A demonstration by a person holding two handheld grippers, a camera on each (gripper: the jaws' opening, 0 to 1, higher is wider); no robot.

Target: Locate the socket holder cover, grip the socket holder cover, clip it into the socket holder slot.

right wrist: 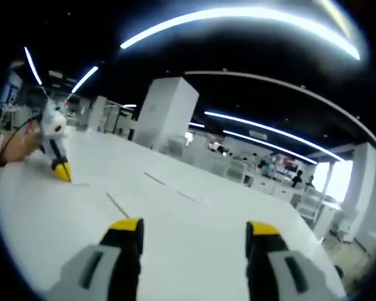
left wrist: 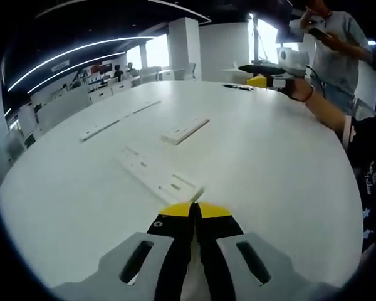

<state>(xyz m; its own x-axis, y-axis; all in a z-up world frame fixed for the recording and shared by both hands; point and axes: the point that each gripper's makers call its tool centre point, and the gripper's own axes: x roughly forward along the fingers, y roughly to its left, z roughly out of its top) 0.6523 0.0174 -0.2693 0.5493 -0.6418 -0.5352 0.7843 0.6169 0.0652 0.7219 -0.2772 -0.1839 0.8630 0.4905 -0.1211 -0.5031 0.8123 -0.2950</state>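
Note:
A long flat white socket holder strip with small slots lies on the white table, running away from me. My left gripper is shut, its yellow tips pressed together right at the strip's near end; whether they pinch it is unclear. A shorter white piece, perhaps the cover, lies further out. My right gripper stands open above the table with nothing between its jaws. It also appears far across the table as the right gripper, held by a hand. The left gripper touches the table at the left.
Another long white strip lies at the far left, and thin strips cross the table. A person stands beyond the far right edge holding a phone. An arm reaches over the table. Desks and pillars fill the room behind.

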